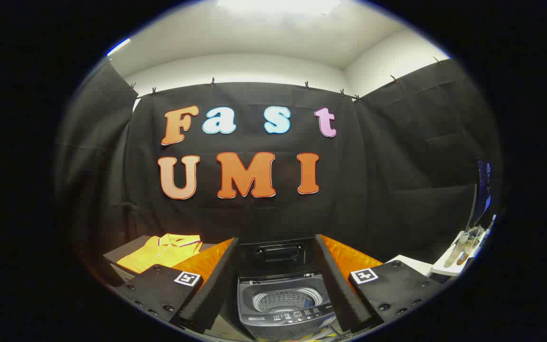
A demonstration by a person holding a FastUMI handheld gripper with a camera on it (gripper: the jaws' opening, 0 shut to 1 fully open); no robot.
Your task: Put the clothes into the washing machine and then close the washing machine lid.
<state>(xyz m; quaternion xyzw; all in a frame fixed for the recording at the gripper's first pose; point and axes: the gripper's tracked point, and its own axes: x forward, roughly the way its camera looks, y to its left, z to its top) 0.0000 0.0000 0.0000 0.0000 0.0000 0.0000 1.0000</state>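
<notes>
Gripper view: gripper [280,285] fingers spread wide apart, nothing between the pads, a small washing machine [283,306] framed in the gap just ahead. Its lid [277,254] stands raised at the back, drum [287,300] open and bare. Yellow shirt [162,251] lies folded on a low surface beyond the left finger [209,285], well apart from the machine.

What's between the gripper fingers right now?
Gripper view: the open gripper frames the small washing machine, lid up. The yellow shirt lies beyond the left finger, untouched.
</notes>
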